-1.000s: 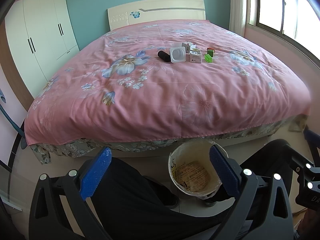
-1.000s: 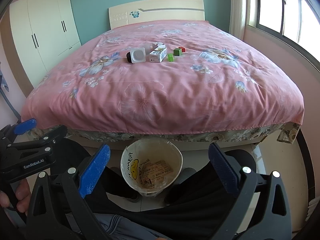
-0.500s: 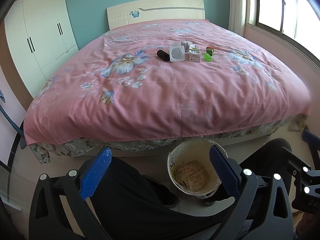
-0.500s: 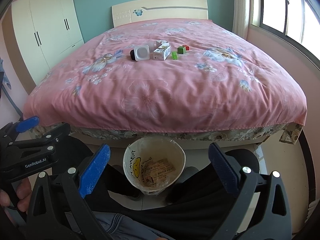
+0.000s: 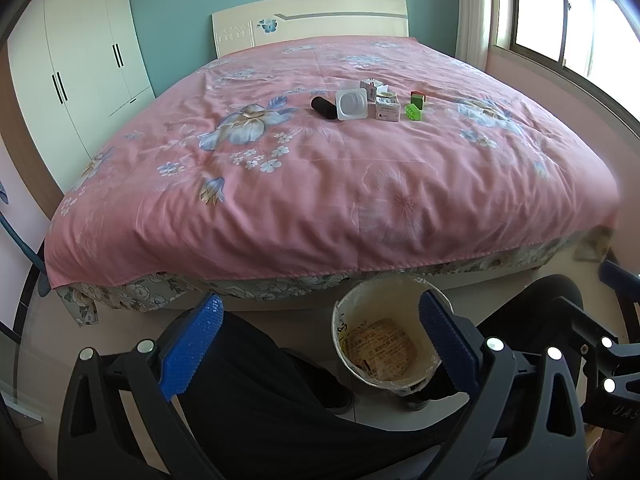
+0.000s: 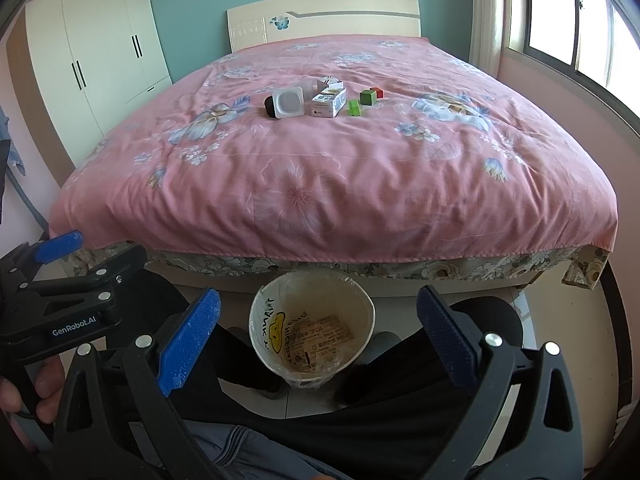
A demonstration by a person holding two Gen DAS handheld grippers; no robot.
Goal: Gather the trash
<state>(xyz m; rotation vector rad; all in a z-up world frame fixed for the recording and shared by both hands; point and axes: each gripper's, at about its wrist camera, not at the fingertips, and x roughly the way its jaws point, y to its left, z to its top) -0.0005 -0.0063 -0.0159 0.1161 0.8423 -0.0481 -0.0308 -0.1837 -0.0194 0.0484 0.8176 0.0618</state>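
Trash items lie in a small cluster on the pink floral bedspread (image 5: 320, 184), toward the headboard (image 5: 312, 16) and well apart from both grippers. From left to right in the left wrist view we see a black cylinder (image 5: 324, 107), a white square cup (image 5: 351, 104) touching it, a white carton (image 5: 387, 109) with a second small box (image 5: 370, 87) behind it, a green block (image 5: 413, 112), and a green cube (image 5: 417, 99) beside a red one (image 5: 420, 94). The trash bin (image 6: 256, 320), a pale bucket lined with clear film, stands on the floor just beside the foot of the bed, between the person's dark-trousered legs (image 6: 360, 420); printed paper lies at its bottom. We hold the left gripper (image 5: 320, 340) and the right gripper (image 6: 318, 332) low, before the bed, each with its blue-padded jaws wide apart and nothing between them. In the right wrist view the left gripper (image 6: 56, 276) appears at the left edge, held in a hand (image 6: 24, 396). A white wardrobe (image 5: 76, 92) stands left of the bed, and a window (image 5: 580, 20) lies to the right.
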